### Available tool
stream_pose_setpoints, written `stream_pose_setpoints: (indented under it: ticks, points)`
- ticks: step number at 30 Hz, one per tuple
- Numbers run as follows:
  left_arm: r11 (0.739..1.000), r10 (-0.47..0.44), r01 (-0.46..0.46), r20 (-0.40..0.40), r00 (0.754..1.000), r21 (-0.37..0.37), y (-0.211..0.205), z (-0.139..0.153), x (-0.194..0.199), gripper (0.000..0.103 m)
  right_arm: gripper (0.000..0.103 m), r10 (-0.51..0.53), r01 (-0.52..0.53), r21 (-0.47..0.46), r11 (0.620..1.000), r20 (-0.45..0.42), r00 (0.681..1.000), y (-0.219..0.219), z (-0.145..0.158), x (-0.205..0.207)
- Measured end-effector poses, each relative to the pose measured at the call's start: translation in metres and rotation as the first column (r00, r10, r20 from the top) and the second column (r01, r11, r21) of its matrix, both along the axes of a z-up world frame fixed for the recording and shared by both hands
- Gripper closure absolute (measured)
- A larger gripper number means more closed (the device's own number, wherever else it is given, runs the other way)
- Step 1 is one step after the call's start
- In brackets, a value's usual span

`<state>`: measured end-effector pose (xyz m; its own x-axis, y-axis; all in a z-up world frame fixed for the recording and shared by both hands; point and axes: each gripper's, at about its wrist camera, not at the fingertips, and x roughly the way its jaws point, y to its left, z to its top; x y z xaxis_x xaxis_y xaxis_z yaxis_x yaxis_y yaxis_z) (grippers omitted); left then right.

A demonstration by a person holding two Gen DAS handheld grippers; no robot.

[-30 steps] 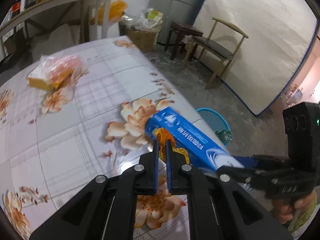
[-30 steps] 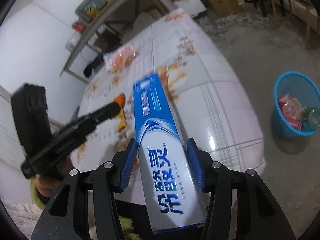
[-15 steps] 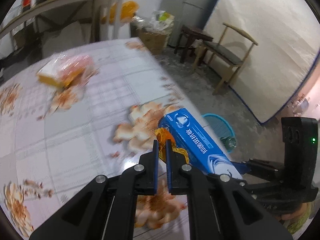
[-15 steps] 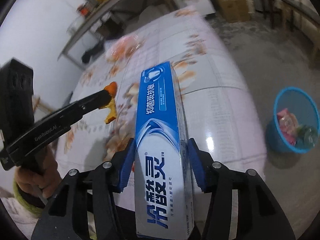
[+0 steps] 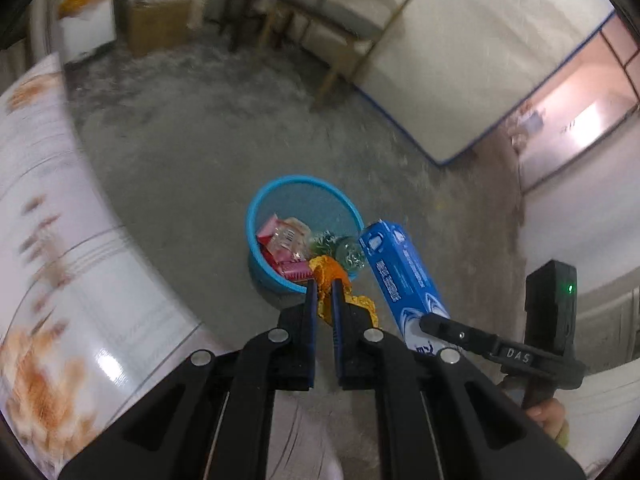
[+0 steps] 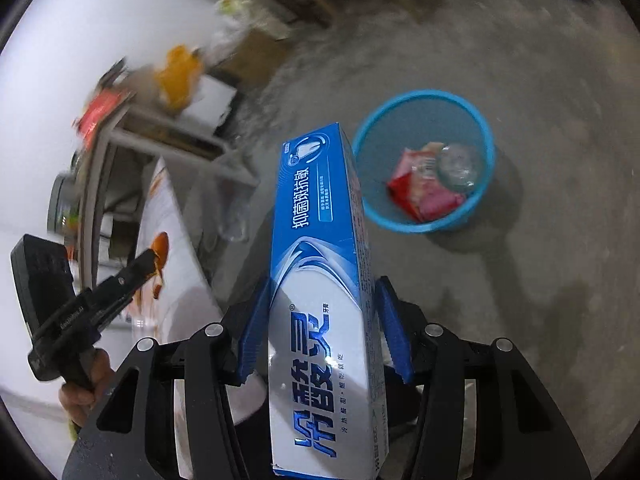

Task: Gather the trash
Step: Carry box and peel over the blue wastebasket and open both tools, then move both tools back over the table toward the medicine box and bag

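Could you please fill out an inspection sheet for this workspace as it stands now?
Surface: floral table, blurred; bare concrete floor.
Job's things: blue toothpaste box; orange peel; blue basket on the floor, holding wrappers and a clear bottle.
Clutter: cardboard box and bags by the wall.
Grippers: left hand-held gripper shut on orange peel; right hand-held gripper shut on toothpaste box.
Cables: nothing seen.
Surroundings: wooden chair, leaning mattress.

Both claws tilt downward, the left claw (image 5: 324, 284) nearly closed, the right claw (image 6: 322, 300) half-spread, each hand-held.
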<state>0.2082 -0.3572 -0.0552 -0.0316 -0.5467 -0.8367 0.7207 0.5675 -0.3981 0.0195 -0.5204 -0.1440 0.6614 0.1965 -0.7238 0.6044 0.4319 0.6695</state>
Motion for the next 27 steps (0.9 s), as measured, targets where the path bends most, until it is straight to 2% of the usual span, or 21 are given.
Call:
stream_pose_setpoints:
  ticks: [3, 4, 5, 6, 7, 12, 20, 24, 27]
  points:
    - [1.0, -0.019, 0.019, -0.009, 1.0, 0.004, -0.045, -0.005, 0.013, 0.094, 0.049, -0.03, 0.03, 0.013, 0.999, 0.003, 1.0, -0.026, -0.006, 0.018]
    - [1.0, -0.015, 0.015, 0.0, 1.0, 0.006, -0.058, -0.005, 0.02, 0.081, 0.047, -0.048, 0.048, 0.011, 0.999, 0.0, 0.999, -0.041, -0.01, 0.03]
    - [1.0, -0.001, 0.001, 0.009, 1.0, 0.013, -0.065, -0.006, 0.025, 0.07, 0.041, -0.056, 0.056, 0.006, 0.998, -0.003, 0.998, -0.048, -0.012, 0.04]
    - [0.999, 0.026, -0.026, 0.022, 0.999, 0.019, -0.07, -0.007, 0.031, 0.049, 0.035, -0.065, 0.065, 0.0, 0.998, -0.006, 0.998, -0.054, -0.015, 0.047]
    - [0.998, 0.064, -0.064, 0.038, 0.997, 0.013, -0.072, -0.007, 0.037, 0.045, 0.035, -0.083, 0.083, -0.006, 0.997, -0.016, 0.996, -0.06, -0.02, 0.055]
    - [0.995, 0.093, -0.092, 0.01, 0.996, -0.034, -0.051, -0.005, 0.04, 0.042, 0.035, -0.1, 0.1, 0.011, 0.995, -0.027, 0.995, -0.054, -0.034, 0.059]
    - [0.988, 0.124, -0.124, 0.0, 0.992, -0.096, 0.029, 0.007, 0.03, 0.042, 0.035, -0.053, 0.054, 0.015, 0.998, -0.047, 0.997, -0.021, -0.04, 0.036]
    - [0.98, 0.149, -0.144, 0.026, 0.988, -0.134, 0.076, 0.022, 0.02, 0.041, 0.035, -0.032, 0.032, -0.006, 0.999, -0.039, 0.999, -0.005, -0.025, 0.026]
    - [0.975, 0.171, -0.156, 0.082, 0.982, -0.16, 0.117, 0.032, 0.009, 0.036, 0.035, 0.01, -0.011, -0.046, 0.999, -0.025, 1.0, 0.011, -0.004, 0.03]
